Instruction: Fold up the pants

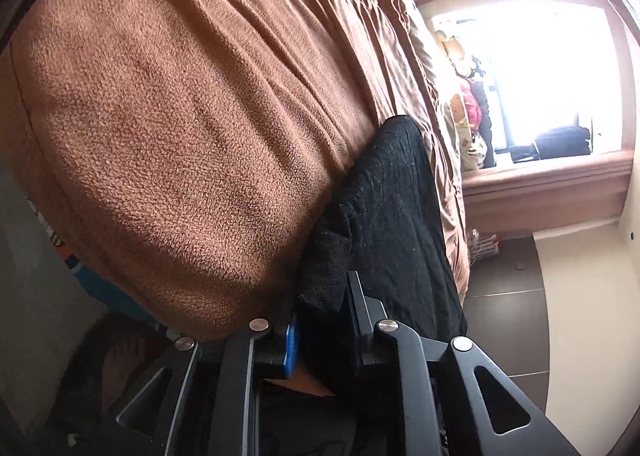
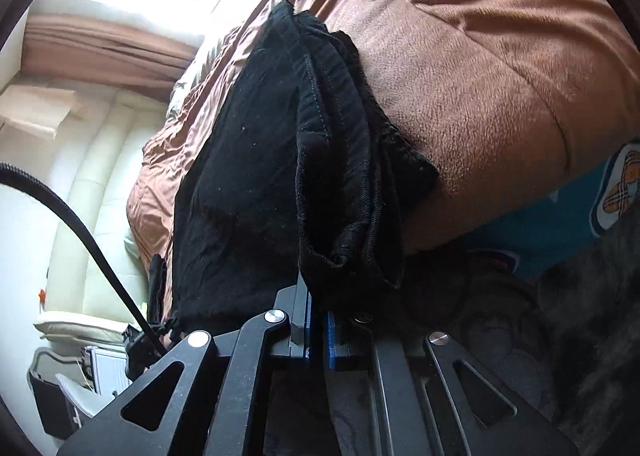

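Observation:
Black pants (image 1: 396,192) lie along the edge of a bed covered by a brown fleece blanket (image 1: 168,116). My left gripper (image 1: 324,316) is shut on a bunched end of the pants, fabric filling the gap between its blue-padded fingers (image 1: 291,340). In the right wrist view the pants (image 2: 256,160) hang folded over the bed edge, their cuffs and seams bunched together. My right gripper (image 2: 318,320) is shut on that bunched end, its blue pads (image 2: 330,336) pressed close on the fabric. The brown blanket (image 2: 500,56) lies behind.
A bright window (image 1: 548,76) with brown curtains is past the bed, with a dark tiled floor (image 1: 508,312) below. A cream padded headboard (image 2: 96,176) and a black cable (image 2: 80,224) show at the right wrist view's left. A blue patterned sheet (image 2: 560,224) shows under the blanket.

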